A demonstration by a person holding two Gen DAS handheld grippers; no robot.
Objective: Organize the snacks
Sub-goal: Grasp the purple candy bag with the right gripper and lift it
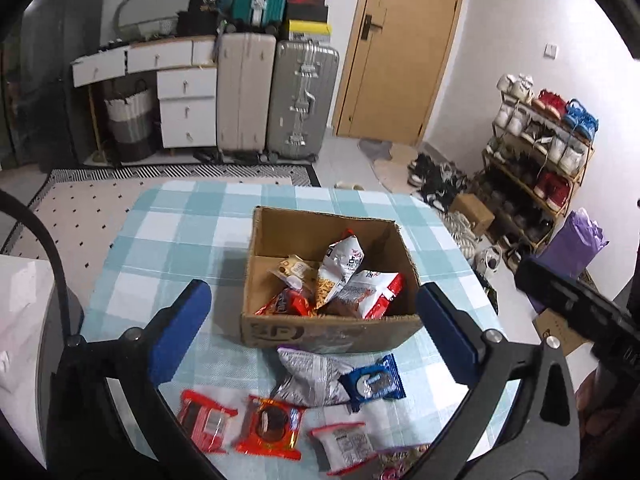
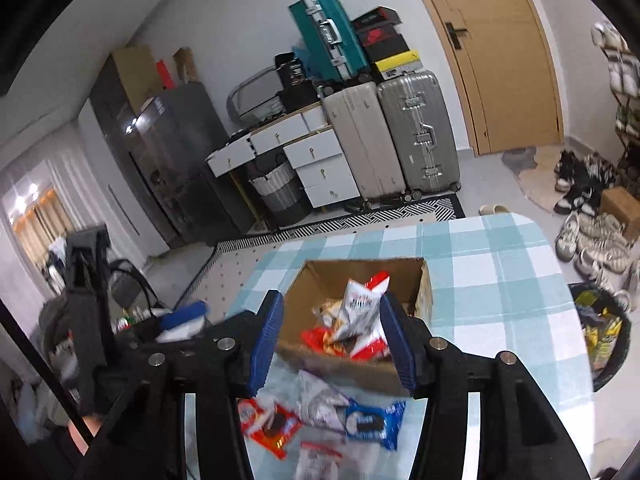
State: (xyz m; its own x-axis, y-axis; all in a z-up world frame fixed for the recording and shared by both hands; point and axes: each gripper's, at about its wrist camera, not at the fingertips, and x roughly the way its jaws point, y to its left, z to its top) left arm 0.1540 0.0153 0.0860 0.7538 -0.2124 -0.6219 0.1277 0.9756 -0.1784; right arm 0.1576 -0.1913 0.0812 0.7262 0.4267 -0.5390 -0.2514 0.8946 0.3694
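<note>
Left wrist view: left gripper (image 1: 314,332) jaws wide apart, nothing between. Loose snack packs on checked tablecloth (image 1: 168,232) just ahead, incl. blue cookie pack (image 1: 374,381). Cardboard box (image 1: 332,330) beyond, part-filled w/ snacks. Right gripper (image 2: 331,338) part open, empty, box behind it.

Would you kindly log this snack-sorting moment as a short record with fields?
surface: table under a blue checked cloth
container: open cardboard box, several snack packets inside
top packet in box: white and red bag
still on cloth: silver bag, blue cookie pack, orange cookie pack, red packet, white packet with red edge
left gripper: open, empty
right gripper: open, empty
</note>
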